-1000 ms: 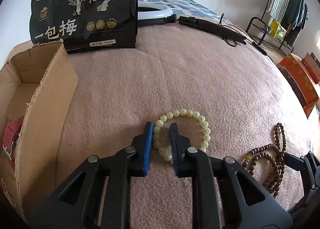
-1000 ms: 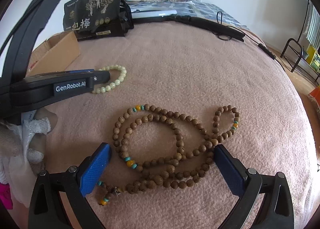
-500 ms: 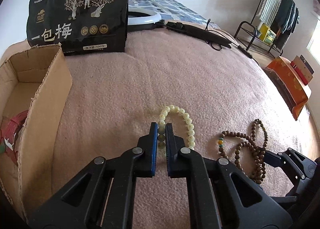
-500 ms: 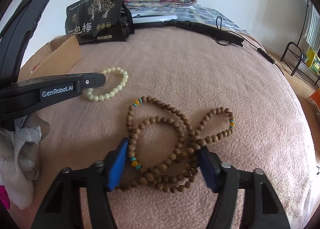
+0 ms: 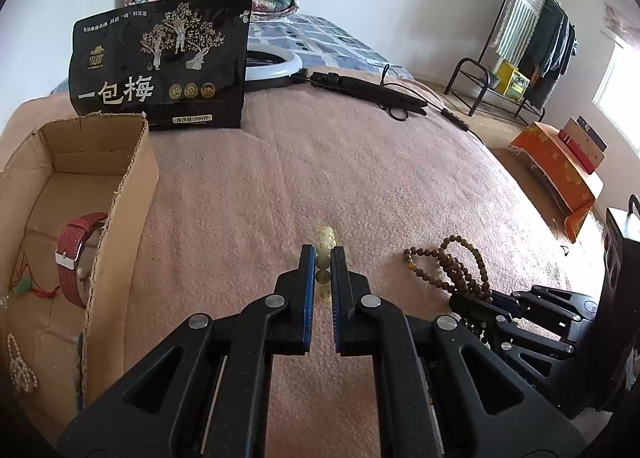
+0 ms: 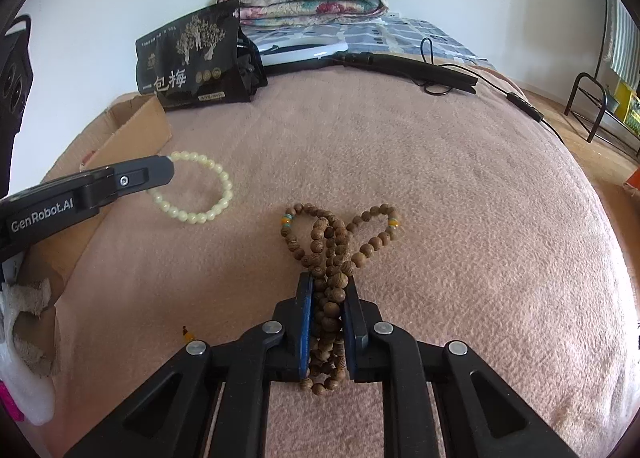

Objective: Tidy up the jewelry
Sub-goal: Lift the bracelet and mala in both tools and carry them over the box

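Currently the left tool (image 5: 322,258) is clamped on the pale bead bracelet (image 6: 196,193), and the right tool (image 6: 325,298) on the bunched wooden bead mala (image 6: 332,242), both over the pink blanket (image 6: 440,217). Risk: dangling loops may snag the cardboard box (image 5: 132,185) rim, or round beads may slip out.

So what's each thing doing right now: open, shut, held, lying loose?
left gripper: shut on pale bead bracelet
right gripper: shut on brown bead necklace
cardboard box: open, red watch strap inside
black snack bag: upright
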`<state>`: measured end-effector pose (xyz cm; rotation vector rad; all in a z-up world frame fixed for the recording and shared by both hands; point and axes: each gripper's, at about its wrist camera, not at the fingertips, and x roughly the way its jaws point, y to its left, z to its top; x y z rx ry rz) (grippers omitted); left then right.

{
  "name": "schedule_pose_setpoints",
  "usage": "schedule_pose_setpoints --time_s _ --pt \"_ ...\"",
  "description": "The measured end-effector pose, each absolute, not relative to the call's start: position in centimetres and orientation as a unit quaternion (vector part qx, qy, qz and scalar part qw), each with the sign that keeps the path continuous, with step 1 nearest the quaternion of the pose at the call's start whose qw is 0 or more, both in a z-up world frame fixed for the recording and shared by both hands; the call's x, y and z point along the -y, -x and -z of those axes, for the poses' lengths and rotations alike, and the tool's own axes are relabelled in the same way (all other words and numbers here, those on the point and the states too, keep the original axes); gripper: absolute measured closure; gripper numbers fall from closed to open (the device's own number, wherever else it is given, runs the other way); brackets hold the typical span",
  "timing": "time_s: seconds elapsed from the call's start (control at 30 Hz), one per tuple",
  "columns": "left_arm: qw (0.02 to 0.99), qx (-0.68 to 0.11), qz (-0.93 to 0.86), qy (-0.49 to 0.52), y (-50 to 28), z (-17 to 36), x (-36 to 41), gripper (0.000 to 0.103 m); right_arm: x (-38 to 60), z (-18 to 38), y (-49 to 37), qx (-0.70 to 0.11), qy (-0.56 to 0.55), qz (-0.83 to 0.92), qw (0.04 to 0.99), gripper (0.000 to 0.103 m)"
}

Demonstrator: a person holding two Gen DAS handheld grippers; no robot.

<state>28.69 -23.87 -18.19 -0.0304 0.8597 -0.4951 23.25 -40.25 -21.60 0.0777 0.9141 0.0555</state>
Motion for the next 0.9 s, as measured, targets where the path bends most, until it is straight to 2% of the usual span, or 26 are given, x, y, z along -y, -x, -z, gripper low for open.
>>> schedule_pose_setpoints --time_s 0.9 --pt "0.906 -0.349 0.238 0.034 -20.8 8.7 16.6 0.098 38.5 9.3 -17.6 -0.369 -0.020 -0.049 0.928 0.092"
